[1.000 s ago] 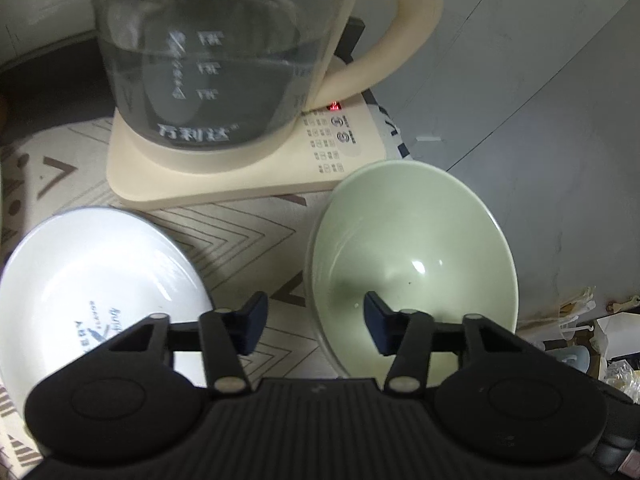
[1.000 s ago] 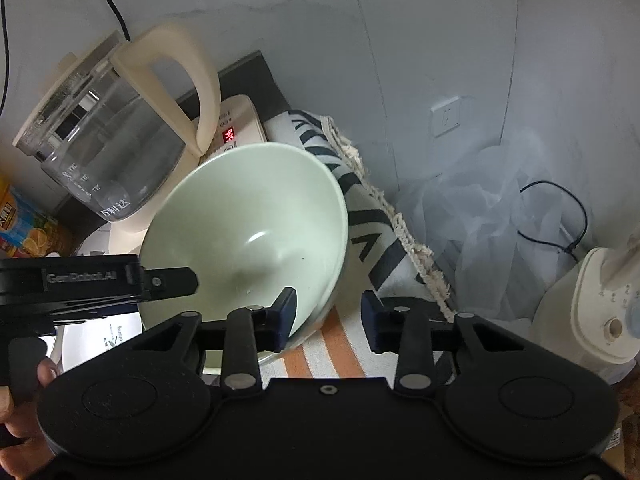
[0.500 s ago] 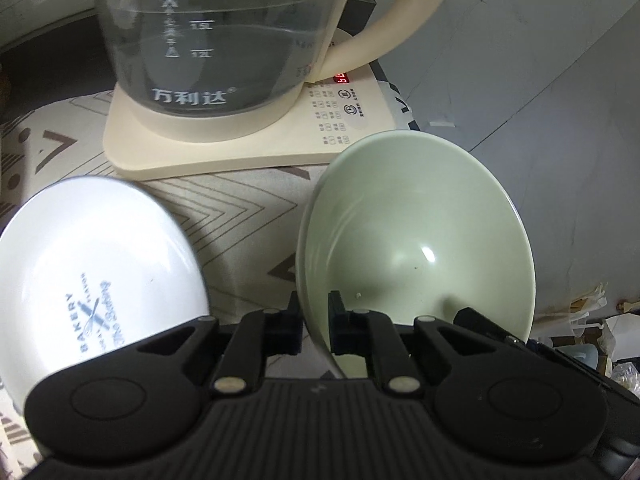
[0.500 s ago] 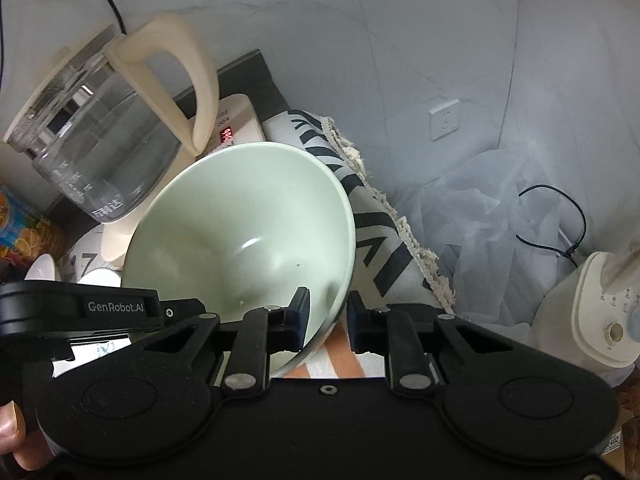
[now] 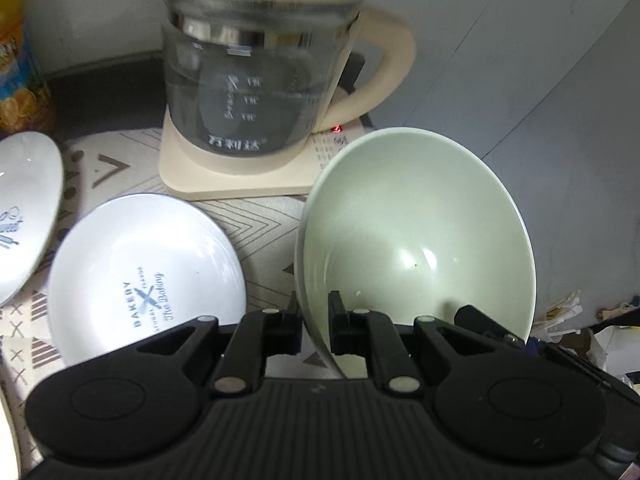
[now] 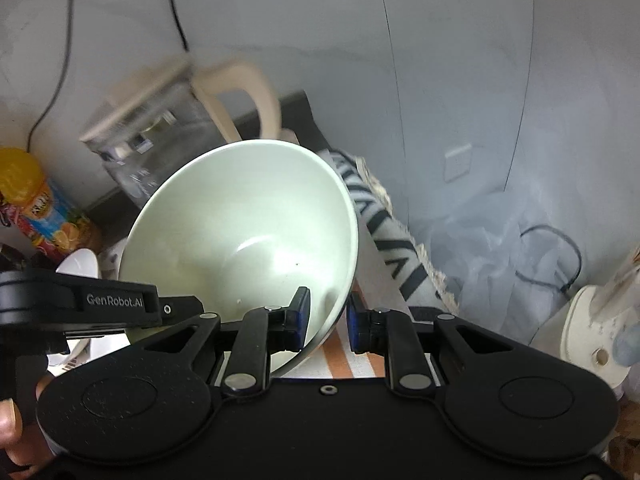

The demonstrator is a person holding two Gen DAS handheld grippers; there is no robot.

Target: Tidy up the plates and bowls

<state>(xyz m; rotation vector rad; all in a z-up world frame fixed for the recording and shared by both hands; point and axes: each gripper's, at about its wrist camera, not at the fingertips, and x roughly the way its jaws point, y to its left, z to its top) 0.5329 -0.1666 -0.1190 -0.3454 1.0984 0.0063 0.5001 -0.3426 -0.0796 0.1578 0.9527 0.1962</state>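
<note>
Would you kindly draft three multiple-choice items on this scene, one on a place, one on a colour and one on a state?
1. Where does the glass kettle stand?
A. on its cream base, behind the dishes
B. inside the bowl
C. on a white plate

2. What colour is the held bowl?
A. red
B. pale green
C. black

3. How is the bowl held?
A. it lies flat, untouched
B. by one gripper only
C. by both grippers, on opposite rims

Answers: 1 A, the cream base sits under the kettle. 2 B, its inside shows pale green. 3 C, the left gripper and the right gripper each pinch its rim.
</note>
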